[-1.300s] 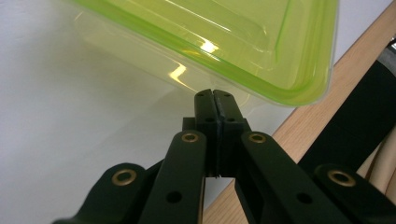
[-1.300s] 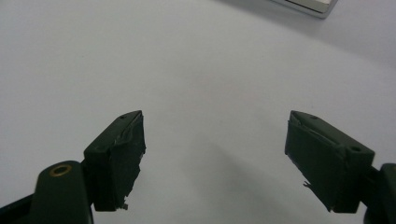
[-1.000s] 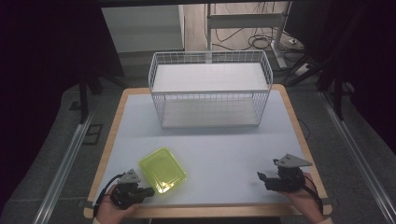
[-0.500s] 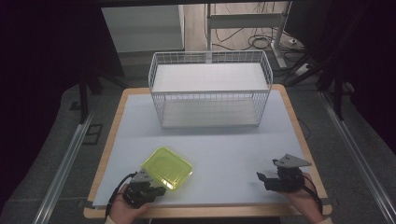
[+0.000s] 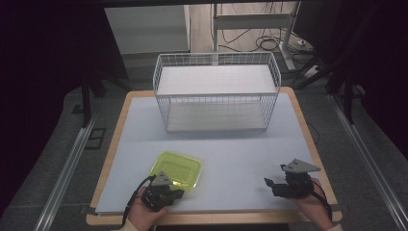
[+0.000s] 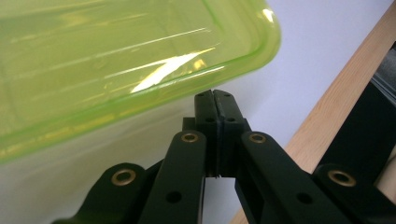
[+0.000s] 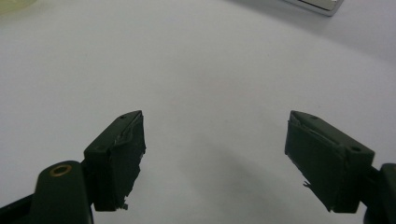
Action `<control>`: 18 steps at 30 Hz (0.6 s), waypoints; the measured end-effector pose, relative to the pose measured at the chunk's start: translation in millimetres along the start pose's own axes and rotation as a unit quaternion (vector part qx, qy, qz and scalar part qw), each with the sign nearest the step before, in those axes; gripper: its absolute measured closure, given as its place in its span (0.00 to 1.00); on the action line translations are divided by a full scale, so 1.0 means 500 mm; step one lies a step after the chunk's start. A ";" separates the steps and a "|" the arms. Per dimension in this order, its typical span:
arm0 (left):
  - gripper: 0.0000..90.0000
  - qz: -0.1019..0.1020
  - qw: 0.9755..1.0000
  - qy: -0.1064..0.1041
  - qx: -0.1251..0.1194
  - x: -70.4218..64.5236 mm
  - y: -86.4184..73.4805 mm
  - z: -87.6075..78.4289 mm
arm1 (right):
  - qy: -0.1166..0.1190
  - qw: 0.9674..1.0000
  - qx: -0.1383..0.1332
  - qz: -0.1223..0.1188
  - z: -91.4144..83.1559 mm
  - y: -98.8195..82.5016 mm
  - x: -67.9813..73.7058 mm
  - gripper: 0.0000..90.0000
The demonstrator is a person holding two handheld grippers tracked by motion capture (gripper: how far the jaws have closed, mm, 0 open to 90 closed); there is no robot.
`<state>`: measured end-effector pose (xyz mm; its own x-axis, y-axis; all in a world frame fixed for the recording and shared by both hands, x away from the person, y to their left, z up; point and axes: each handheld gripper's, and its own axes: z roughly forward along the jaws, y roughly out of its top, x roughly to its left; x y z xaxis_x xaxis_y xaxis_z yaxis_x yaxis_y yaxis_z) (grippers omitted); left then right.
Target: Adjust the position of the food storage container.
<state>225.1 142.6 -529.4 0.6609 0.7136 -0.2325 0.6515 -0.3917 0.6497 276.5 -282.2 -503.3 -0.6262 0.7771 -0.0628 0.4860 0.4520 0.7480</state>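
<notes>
1. Left gripper (image 5: pixel 169 192) sat at the near-left part of the table (image 5: pixel 231 144), held in the person's left hand (image 5: pixel 144 214), cable trailing off its left side.
2. In the left gripper view its jaws were pressed together, tips meeting just under the rim of the green container (image 6: pixel 116 60); whether the rim was pinched between the pads, cannot tell.
3. Green container (image 5: pixel 176 170) was a translucent yellow-green rectangular box, open side up, just beyond the left gripper and left of the table's middle.
4. Its long axis ran from near-left to far-right, slightly skewed against the table's front edge; the near long rim faced the left gripper.
5. In the left gripper view the container looked tilted, one rounded corner at upper right above the white table surface.
6. White wire basket (image 5: pixel 216 91) stood at the far middle of the table, long side parallel to the front edge, well apart from the container.
7. Right gripper (image 5: pixel 269 185) rested near the right front corner, held in the person's right hand (image 5: pixel 312 202), pointing left across the table.
8. In the right gripper view its jaws stood wide apart over bare white surface, nothing between them.
</notes>
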 end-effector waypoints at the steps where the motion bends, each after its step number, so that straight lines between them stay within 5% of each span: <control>1: 1.00 0.001 1.000 0.003 -0.001 -0.002 0.004 0.003 | 0.002 1.000 -0.001 0.002 0.000 0.000 0.000 0.23; 9: 1.00 0.004 1.000 0.006 -0.004 -0.010 0.029 0.026 | 0.004 1.000 0.000 0.004 0.001 -0.001 -0.002 0.23; 18: 1.00 -0.013 0.999 -0.023 -0.020 -0.003 0.036 0.026 | 0.003 1.000 0.000 0.003 0.001 -0.001 -0.001 0.23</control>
<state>240.6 127.2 -526.9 0.6603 0.6960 -0.2821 0.6546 -0.3492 0.6705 276.9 -282.8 -503.8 -0.6267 0.7774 -0.0547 0.4896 0.4473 0.7485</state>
